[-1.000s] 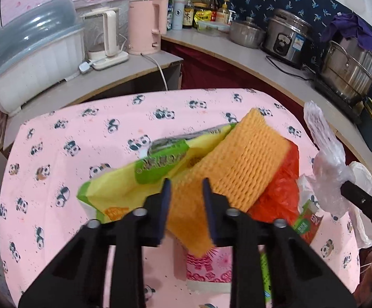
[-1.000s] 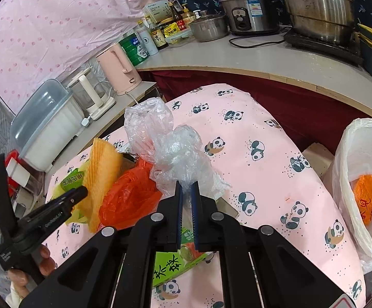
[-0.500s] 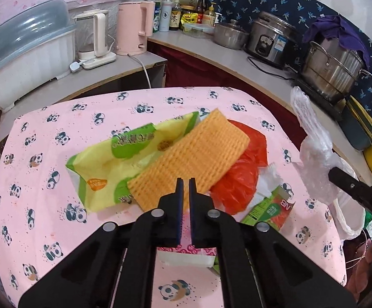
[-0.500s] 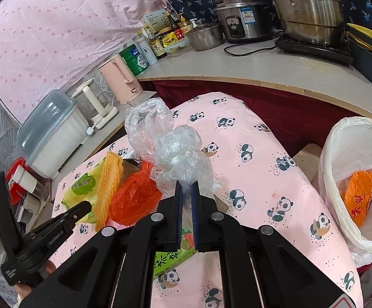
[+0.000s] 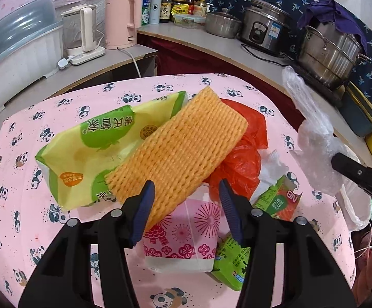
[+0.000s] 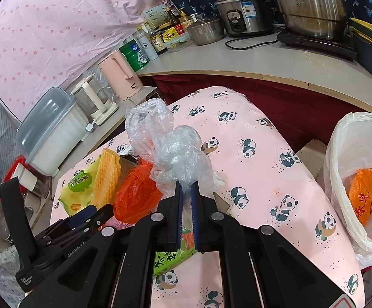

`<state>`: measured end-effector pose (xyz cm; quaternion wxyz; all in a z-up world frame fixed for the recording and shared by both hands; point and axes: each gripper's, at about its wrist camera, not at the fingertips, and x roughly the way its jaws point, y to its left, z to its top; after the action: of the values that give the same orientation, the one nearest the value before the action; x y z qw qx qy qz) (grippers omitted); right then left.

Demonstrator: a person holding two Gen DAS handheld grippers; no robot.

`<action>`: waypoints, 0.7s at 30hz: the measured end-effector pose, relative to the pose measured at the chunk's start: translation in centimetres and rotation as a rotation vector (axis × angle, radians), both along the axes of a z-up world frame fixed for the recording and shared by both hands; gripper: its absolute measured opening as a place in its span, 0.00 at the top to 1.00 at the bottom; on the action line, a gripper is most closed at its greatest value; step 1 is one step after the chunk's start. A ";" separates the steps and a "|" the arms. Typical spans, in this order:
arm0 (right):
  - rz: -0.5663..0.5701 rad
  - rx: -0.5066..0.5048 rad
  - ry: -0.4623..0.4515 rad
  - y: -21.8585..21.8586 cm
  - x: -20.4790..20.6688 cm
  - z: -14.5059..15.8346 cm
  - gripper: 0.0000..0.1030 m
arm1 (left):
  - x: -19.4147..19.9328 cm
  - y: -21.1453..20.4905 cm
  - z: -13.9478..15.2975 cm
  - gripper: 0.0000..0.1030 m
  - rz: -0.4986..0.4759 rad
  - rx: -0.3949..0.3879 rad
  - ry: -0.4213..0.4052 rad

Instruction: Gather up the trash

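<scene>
My right gripper (image 6: 186,190) is shut on a crumpled clear plastic bag (image 6: 168,143) and holds it above the panda-print table (image 6: 250,164). The bag also shows in the left wrist view (image 5: 311,138). My left gripper (image 5: 186,192) is open, its jaws on either side of the near end of an orange foam net (image 5: 180,148). The net rests on a yellow-green wrapper (image 5: 96,148) and a red plastic bag (image 5: 240,159). A pink paper cup (image 5: 183,238) and a green carton (image 5: 275,202) lie just below it. A white bin bag (image 6: 360,179) stands at the table's right and holds orange trash (image 6: 363,195).
A counter (image 5: 237,48) wraps behind the table with a pink kettle (image 5: 121,20), bottles, a rice cooker (image 5: 263,25) and steel pots (image 5: 329,51). A white lidded container (image 5: 16,59) stands at the left. A cardboard box (image 6: 311,156) sits beside the bin bag.
My left gripper was shut half a second ago and has opened wide around the foam net's end. My right gripper still holds the clear bag, a little higher.
</scene>
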<state>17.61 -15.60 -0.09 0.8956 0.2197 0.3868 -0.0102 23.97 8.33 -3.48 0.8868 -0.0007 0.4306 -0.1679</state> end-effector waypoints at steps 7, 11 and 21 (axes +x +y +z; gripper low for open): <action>0.006 0.005 0.000 0.1 0.1 0.0 0.93 | 0.5 0.4 0.0 0.88 0.021 -0.005 0.019; 0.008 0.007 -0.011 0.1 -0.2 0.5 0.94 | 0.0 0.5 1.2 0.94 0.028 -0.012 -0.003; 0.003 0.003 -0.067 -1.1 -2.4 3.1 0.93 | -2.6 -1.2 5.8 0.99 -0.004 -0.074 -0.062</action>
<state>15.18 -16.67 2.99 0.9078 0.2207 0.3567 -0.0007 21.41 7.18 2.33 0.8988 -0.0274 0.3964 -0.1853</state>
